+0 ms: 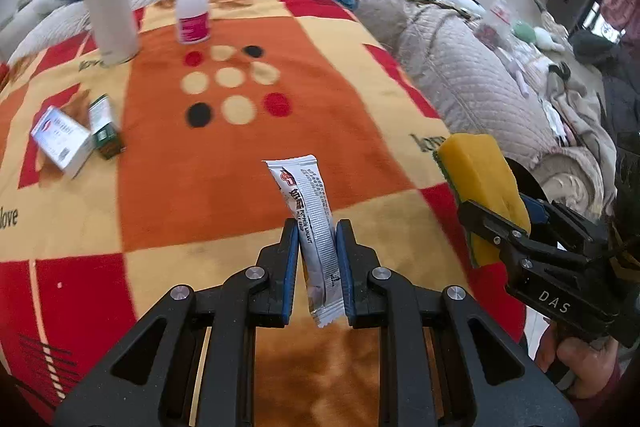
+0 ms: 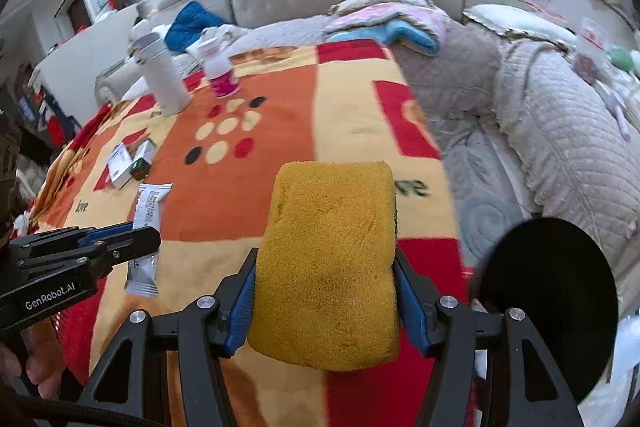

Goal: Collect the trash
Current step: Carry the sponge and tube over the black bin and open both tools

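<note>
My left gripper (image 1: 317, 227) is shut on a silver snack wrapper (image 1: 310, 211) and holds it upright above the red, orange and cream blanket (image 1: 200, 195). It also shows in the right wrist view (image 2: 146, 227), held by the left gripper (image 2: 148, 237) at the left. My right gripper (image 2: 325, 259) is shut on a yellow sponge (image 2: 328, 259) with a green underside. The sponge (image 1: 480, 179) and right gripper (image 1: 486, 215) also show at the right of the left wrist view. A black round bin opening (image 2: 548, 307) lies beside the blanket's right edge.
On the blanket stand a white flask (image 1: 110, 15) and a white pill bottle with a pink label (image 1: 193, 7); a white box (image 1: 62, 141) and a green box (image 1: 104, 129) lie at the left. A quilted sofa (image 2: 560, 131) with cushions surrounds the far and right sides.
</note>
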A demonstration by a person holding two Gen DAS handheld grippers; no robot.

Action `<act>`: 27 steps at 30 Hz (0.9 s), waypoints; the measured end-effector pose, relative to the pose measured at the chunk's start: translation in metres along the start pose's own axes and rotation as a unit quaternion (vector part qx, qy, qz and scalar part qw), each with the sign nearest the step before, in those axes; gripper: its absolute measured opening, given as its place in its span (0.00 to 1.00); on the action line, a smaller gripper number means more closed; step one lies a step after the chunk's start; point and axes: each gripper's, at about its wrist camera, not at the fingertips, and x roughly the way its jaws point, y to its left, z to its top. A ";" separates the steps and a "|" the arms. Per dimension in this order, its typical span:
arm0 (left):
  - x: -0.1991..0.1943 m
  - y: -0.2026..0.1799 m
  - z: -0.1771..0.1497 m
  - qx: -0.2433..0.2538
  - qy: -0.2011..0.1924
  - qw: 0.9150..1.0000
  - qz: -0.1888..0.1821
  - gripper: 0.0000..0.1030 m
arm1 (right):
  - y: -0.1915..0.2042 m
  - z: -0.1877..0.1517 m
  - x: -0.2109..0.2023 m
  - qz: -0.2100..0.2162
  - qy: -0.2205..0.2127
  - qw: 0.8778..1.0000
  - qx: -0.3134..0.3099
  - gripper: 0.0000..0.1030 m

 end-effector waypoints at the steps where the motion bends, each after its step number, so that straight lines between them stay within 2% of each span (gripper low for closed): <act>1: 0.002 -0.006 0.001 0.005 0.001 1.000 -0.001 0.16 | -0.007 -0.002 -0.003 -0.003 -0.001 1.000 0.007 0.58; 19: 0.039 -0.113 0.009 0.083 0.022 0.996 -0.038 0.16 | -0.109 -0.034 -0.039 -0.056 -0.007 0.994 0.094 0.58; 27: 0.047 -0.143 0.009 0.105 0.028 0.993 -0.055 0.16 | -0.137 -0.042 -0.049 -0.068 -0.011 0.990 0.121 0.58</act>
